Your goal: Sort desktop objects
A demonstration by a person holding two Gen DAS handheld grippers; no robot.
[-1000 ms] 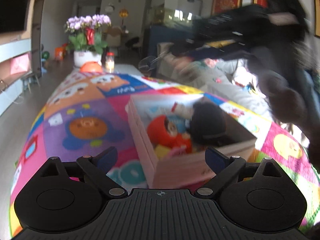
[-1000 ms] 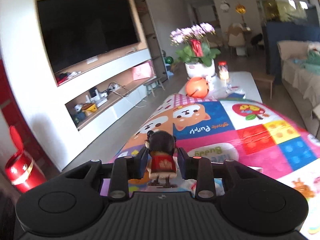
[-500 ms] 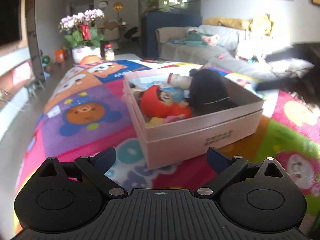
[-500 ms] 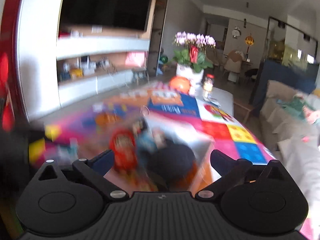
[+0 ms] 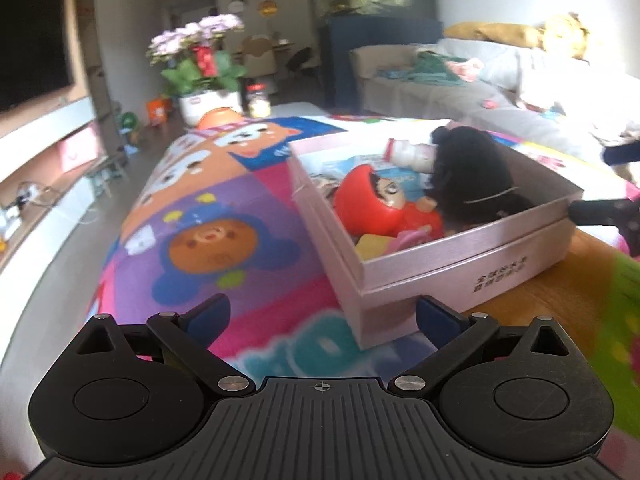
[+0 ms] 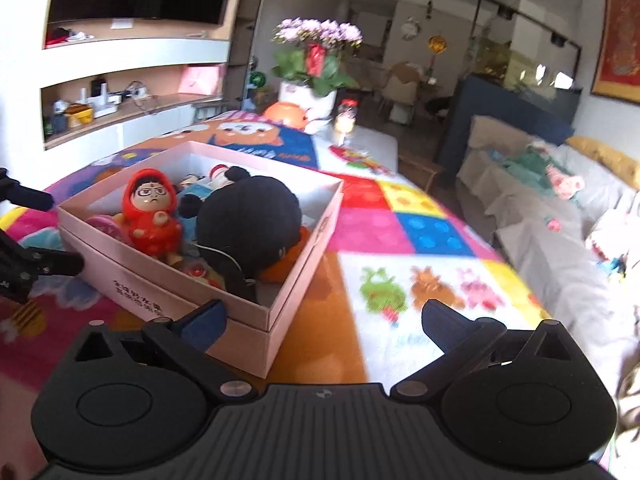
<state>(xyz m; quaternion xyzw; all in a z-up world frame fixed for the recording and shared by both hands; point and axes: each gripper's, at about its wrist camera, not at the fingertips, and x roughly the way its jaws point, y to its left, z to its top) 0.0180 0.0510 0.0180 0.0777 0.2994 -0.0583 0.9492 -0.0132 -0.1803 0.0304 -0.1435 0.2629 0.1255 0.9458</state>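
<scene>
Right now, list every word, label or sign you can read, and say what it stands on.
Pink cardboard box: two lines of small dark Chinese print on its side, too blurred to read.
Colourful cartoon play mat: pale lettering on its blue panel, upside down and too blurred to read.
Red card in the potted purple flowers: no legible text.
Nothing else is readable.

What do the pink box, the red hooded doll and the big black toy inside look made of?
Pink box: seemingly stiff paperboard with a faint satin sheen; crisp edges, thin straight walls, printed characters. Red hooded doll: likely hard plastic or vinyl, glossy; bright highlights on a smooth, painted face. Big black toy: apparently plush fabric, matte and fuzzy, showing no highlights.
</scene>
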